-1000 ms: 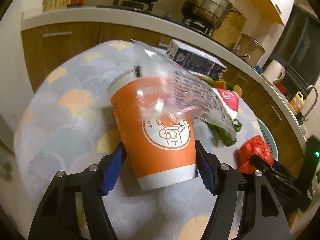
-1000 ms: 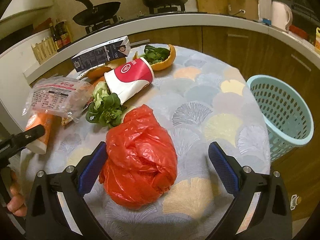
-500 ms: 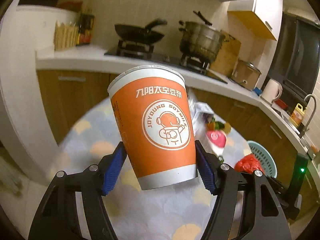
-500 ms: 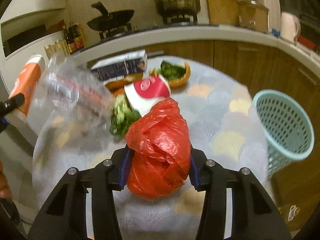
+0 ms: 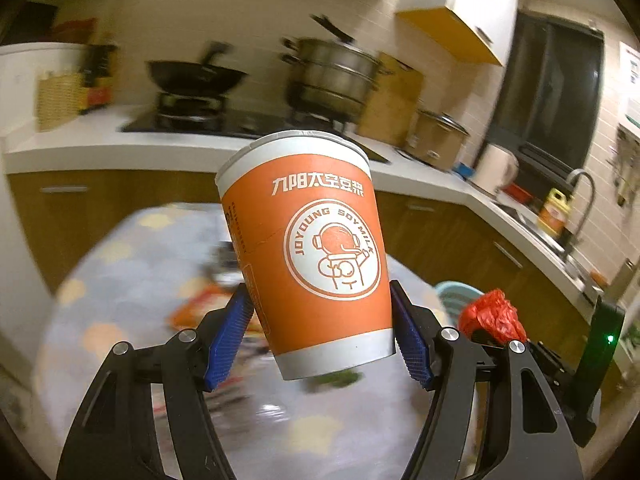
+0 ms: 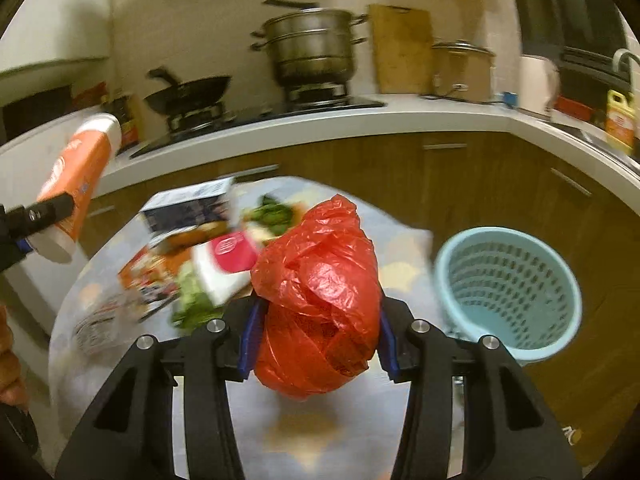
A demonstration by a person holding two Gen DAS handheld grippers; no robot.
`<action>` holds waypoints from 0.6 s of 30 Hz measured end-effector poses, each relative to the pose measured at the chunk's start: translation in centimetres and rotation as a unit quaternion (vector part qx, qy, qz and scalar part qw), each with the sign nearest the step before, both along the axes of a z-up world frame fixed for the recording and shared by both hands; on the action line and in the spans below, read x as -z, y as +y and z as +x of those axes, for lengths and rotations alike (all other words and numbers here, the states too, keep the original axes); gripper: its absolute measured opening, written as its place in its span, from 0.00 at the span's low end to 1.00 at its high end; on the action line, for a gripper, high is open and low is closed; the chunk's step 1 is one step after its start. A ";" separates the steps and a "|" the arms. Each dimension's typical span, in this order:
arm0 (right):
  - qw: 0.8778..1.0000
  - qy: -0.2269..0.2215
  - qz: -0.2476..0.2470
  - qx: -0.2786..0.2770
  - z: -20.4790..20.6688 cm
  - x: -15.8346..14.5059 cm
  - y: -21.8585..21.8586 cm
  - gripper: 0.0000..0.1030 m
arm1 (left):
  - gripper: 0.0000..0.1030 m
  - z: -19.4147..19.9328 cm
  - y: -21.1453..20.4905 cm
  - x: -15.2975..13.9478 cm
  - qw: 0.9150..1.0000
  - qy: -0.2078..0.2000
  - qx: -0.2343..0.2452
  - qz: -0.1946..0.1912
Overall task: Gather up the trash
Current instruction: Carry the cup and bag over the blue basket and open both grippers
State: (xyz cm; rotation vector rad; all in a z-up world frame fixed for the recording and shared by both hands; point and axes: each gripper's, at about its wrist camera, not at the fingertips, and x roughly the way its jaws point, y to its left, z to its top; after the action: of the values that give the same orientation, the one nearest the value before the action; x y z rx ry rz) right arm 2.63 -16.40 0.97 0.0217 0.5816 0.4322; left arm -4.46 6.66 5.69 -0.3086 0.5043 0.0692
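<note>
My left gripper (image 5: 320, 338) is shut on an orange paper cup (image 5: 312, 248) and holds it in the air above the round table (image 5: 120, 280); the cup also shows in the right wrist view (image 6: 76, 176). My right gripper (image 6: 316, 336) is shut on a crumpled red plastic bag (image 6: 320, 292), lifted above the table; the bag also shows in the left wrist view (image 5: 494, 316). A light blue basket (image 6: 508, 292) stands to the right of the table. More trash lies on the table: a red-and-white cup (image 6: 228, 264), a dark carton (image 6: 192, 208), green leaves (image 6: 196, 304), a clear wrapper (image 6: 104, 320).
A kitchen counter (image 6: 360, 120) curves behind the table with a wok (image 6: 188, 92), a steamer pot (image 6: 312, 44) and a kettle (image 6: 536, 80). Wooden cabinets (image 6: 480, 184) stand below it. A hand (image 6: 10, 364) shows at the left edge.
Both grippers rose from the table. The left lifted the orange cup out from under the clear wrapper. The right closed on the red bag and lifted it.
</note>
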 end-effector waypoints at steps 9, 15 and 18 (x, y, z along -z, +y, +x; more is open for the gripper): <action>0.990 0.025 0.000 0.140 5.7 2.4 -11.2 0.42 | 0.64 10.5 -11.3 1.7 0.992 0.023 0.123 -0.009; 0.979 0.061 -0.012 0.192 9.7 5.8 -15.9 0.42 | 0.64 17.0 -17.6 5.0 0.981 0.060 0.180 -0.026; 0.974 0.090 -0.011 0.207 12.0 7.9 -17.8 0.42 | 0.64 20.0 -19.9 7.1 0.976 0.078 0.200 -0.028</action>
State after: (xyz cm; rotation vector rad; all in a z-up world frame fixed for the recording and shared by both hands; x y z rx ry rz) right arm 14.66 -34.21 -6.94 0.1585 0.7400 0.0174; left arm 15.49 -13.24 -1.42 -0.2528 0.7166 -0.3140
